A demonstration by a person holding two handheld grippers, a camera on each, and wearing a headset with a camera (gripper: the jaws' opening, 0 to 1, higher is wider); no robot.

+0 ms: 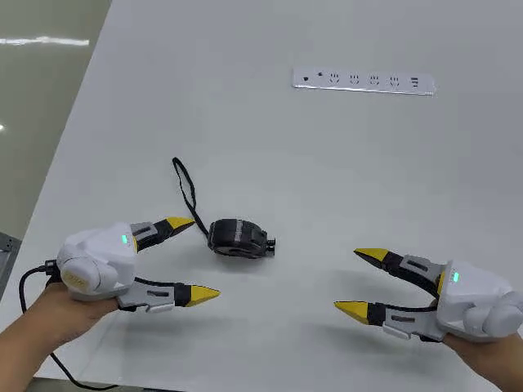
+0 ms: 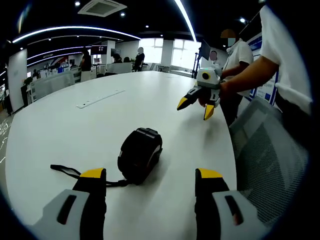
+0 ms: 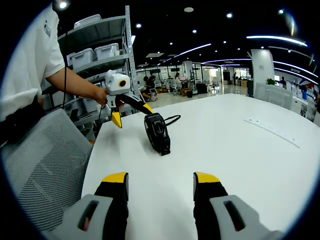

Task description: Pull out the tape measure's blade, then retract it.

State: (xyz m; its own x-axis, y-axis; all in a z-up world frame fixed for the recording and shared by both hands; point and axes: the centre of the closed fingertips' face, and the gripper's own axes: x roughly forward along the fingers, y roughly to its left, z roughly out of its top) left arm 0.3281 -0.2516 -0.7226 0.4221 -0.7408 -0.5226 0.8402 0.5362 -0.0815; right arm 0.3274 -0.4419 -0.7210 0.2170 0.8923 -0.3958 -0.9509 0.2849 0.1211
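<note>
Black tape measure (image 1: 238, 238) lies on the white table (image 1: 270, 139), its strap (image 1: 186, 186) trailing away behind. Left gripper (image 1: 204, 256) hovers just beside it, jaws spread wide, holding nothing. Right gripper (image 1: 347, 280) sits well apart on the other side, jaws parted too, nothing between them

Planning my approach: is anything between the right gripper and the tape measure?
Nothing: only bare table separates the right gripper from the tape measure, as the head view and right gripper view both show.
</note>
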